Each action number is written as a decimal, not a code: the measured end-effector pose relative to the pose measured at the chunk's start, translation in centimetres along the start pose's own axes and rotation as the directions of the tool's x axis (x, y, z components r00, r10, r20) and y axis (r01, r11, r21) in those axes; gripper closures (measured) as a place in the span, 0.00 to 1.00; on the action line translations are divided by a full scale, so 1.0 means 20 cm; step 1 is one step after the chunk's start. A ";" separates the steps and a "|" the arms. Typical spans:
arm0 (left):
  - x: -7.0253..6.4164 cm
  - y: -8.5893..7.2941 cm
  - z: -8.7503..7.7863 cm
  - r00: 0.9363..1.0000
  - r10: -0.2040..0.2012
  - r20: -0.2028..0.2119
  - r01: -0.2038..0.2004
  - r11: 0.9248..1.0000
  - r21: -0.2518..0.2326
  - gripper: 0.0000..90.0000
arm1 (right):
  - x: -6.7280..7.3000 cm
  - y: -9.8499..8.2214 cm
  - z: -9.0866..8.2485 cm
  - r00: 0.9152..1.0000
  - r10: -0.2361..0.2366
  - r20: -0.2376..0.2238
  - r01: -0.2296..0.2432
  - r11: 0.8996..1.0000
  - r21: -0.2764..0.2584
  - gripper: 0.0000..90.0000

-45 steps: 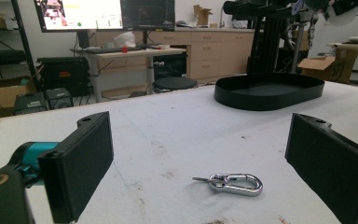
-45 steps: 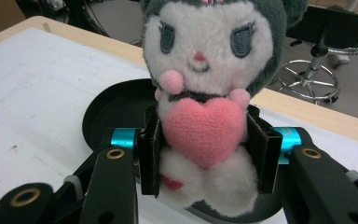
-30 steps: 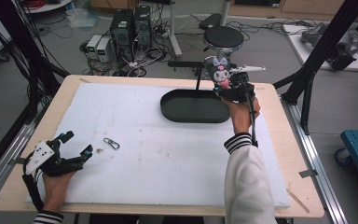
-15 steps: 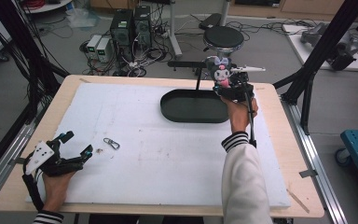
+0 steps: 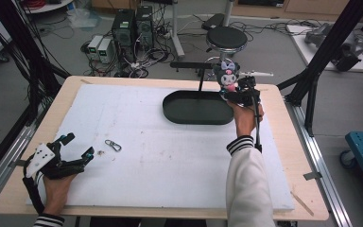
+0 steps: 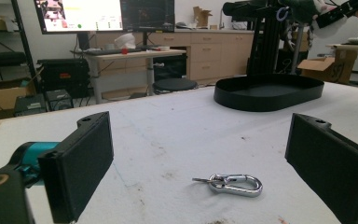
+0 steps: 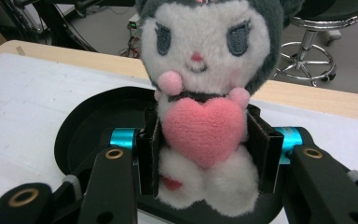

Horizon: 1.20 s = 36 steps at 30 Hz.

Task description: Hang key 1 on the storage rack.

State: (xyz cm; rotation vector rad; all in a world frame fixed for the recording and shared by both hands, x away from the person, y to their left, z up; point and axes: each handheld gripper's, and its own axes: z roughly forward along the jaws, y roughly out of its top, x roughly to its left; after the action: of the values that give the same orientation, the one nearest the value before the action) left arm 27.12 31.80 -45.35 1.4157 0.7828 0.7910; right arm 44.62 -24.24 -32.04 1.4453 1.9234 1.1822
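Holding a plush (image 7: pixel 205 121) between the jaws of the right gripper (image 7: pixel 207 154), clamped on its body at both sides, above the right end of the black tray (image 5: pixel 189 111). Facing the gripper's camera, upright, with a pink heart on its front. Seen from the high view: plush (image 5: pixel 228 79) raised over the tray's right end, near the far right corner of the tabletop (image 5: pixel 283 142). Tray lying at the far edge, right of the middle. Resting near the front left corner: left gripper (image 5: pixel 78 150), jaws wide apart, nothing between the pads. Lying just before them on the white mat: a metal clip (image 6: pixel 235 183), flat, touching neither jaw.
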 end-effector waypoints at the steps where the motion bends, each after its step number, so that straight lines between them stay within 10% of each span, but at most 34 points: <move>1: 0.00 0.00 0.00 1.000 0.000 0.000 0.000 1.000 -0.001 0.09 | 0.00 -0.01 0.00 1.000 -0.002 -0.004 0.002 1.000 -0.001 0.61; 36: 0.00 0.00 0.00 1.000 0.003 -0.001 -0.003 1.000 -0.002 0.09 | -0.03 -0.10 0.11 1.000 -0.022 -0.020 0.024 0.993 0.118 0.58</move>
State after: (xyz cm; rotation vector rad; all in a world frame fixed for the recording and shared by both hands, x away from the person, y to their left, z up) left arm 27.08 31.87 -45.36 1.4149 0.7800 0.7945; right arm 45.47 -24.17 -35.06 1.4727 2.0478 1.0913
